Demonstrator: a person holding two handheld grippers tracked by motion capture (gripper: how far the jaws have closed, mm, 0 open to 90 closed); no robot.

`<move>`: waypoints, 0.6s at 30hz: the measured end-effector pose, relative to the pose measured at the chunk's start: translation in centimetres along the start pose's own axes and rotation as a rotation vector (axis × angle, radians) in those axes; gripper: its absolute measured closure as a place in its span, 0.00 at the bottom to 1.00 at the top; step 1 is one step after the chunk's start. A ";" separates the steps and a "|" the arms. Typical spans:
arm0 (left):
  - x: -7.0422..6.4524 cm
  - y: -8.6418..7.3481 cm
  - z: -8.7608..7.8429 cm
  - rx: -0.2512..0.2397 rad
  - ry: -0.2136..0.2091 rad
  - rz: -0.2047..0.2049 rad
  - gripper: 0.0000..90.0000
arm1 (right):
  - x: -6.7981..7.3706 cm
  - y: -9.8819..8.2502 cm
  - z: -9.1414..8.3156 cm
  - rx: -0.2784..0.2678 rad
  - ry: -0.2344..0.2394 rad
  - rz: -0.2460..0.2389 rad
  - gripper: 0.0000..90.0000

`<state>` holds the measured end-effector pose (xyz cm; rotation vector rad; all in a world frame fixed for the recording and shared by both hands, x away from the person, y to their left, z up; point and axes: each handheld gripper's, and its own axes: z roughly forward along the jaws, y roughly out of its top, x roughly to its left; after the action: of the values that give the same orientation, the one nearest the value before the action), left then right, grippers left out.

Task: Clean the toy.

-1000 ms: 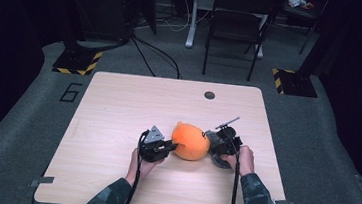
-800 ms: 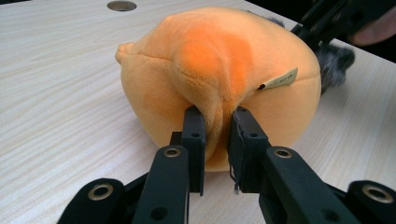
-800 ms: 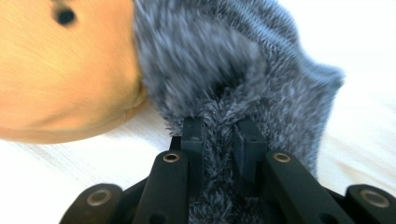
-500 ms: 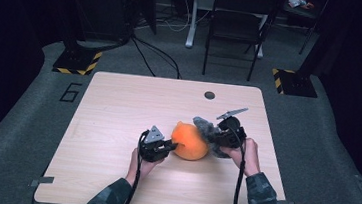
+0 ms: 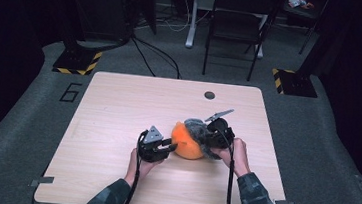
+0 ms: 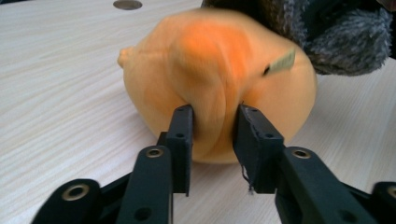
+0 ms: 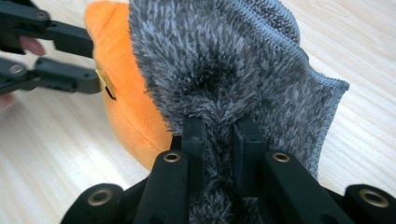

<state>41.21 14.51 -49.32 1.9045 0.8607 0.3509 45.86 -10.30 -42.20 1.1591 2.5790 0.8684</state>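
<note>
An orange plush ball (image 5: 187,144) lies on the wooden table (image 5: 118,106), right of the middle and toward the near edge. A grey fleece cover (image 5: 195,127) drapes its far right side. My left gripper (image 5: 169,145) is at the ball's left. Its jaws have just been opening, but a fold of the orange fabric (image 6: 219,60) still fills the gap between the pads (image 6: 213,126). My right gripper (image 5: 206,139) is at the ball's right, raised off the table. It is shut on a bunch of the grey fleece (image 7: 224,60), with the jaws (image 7: 219,135) sunk in the pile. A small tan tag (image 6: 280,62) sticks out of the orange fabric.
A round grommet hole (image 5: 210,95) sits near the table's far edge. Beyond the table stand a dark chair (image 5: 236,32) and two floor bases with yellow-black stripes (image 5: 75,62), with cables on the carpet. The table's left half is bare wood.
My right gripper has risen and drawn back from the ball with the grey fleece, which now shows over the ball's right side. The left hand has stayed put.
</note>
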 end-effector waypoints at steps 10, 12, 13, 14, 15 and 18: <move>-0.6 -0.2 1.1 0.005 0.069 0.036 0.50 | -0.7 -0.1 0.2 -0.016 0.003 0.016 0.86; -1.0 -0.4 1.4 -0.006 0.069 0.030 0.59 | -0.8 -0.1 0.3 -0.016 0.010 -0.004 0.86; -1.2 -0.5 1.5 -0.009 0.076 0.036 0.63 | -0.8 -0.1 0.3 -0.018 0.004 -0.003 0.86; -1.4 -0.5 1.7 -0.008 0.087 0.051 0.69 | -0.6 -0.1 0.3 -0.019 0.004 0.007 0.86; -1.6 -0.5 1.7 -0.008 0.101 0.067 0.73 | -0.6 -0.1 0.3 -0.015 0.007 0.004 0.86; -1.6 -0.4 1.8 -0.016 0.107 0.067 0.84 | -0.5 -0.2 0.2 -0.014 0.005 0.015 0.86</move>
<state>40.91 12.32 -50.31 1.9173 0.8628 0.5025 46.15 -10.66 -42.48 1.1763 2.5671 0.8918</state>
